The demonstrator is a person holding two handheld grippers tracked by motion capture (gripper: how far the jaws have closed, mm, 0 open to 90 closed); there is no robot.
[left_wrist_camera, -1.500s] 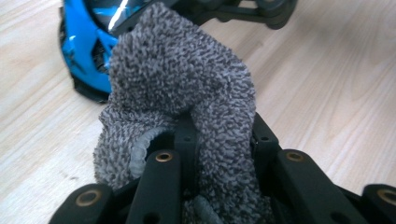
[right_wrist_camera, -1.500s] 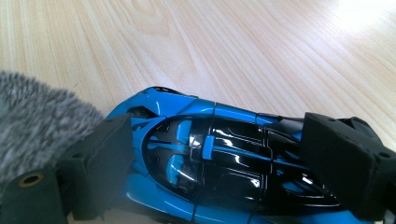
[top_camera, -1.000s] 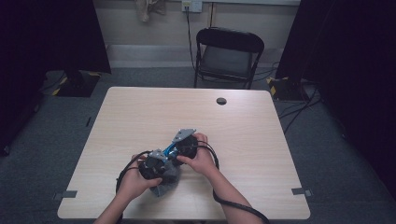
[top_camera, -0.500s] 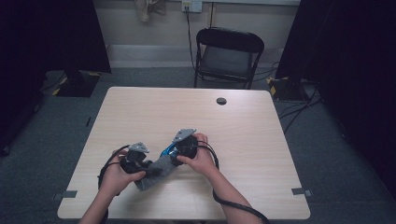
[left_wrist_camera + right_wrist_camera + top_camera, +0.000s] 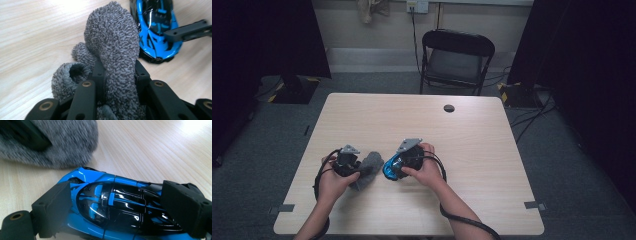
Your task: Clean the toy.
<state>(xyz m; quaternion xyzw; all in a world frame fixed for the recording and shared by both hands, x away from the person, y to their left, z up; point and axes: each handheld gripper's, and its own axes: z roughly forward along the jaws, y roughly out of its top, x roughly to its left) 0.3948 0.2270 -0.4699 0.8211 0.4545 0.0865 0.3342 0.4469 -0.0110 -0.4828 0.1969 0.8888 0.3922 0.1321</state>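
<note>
A grey fuzzy sock (image 5: 112,37) stands up between the jaws of my left gripper (image 5: 119,66), which is shut on it. In the high view the sock (image 5: 369,165) lies on the front left part of the table, with the left gripper (image 5: 359,170) at its left end. Just right of it is a blue and black toy car (image 5: 388,170). My right gripper (image 5: 117,205) is shut on the car (image 5: 100,195), one pad at each end. In the high view the right gripper (image 5: 396,166) points left toward the sock. A small gap separates sock and car.
The light wooden table (image 5: 412,120) has a round black cable hole (image 5: 449,108) near its far edge. A black folding chair (image 5: 457,60) stands behind the table. Black cables trail from both grippers toward the front edge.
My left gripper has drawn the sock leftward, off and away from the toy car. The right gripper and the car have stayed in place.
</note>
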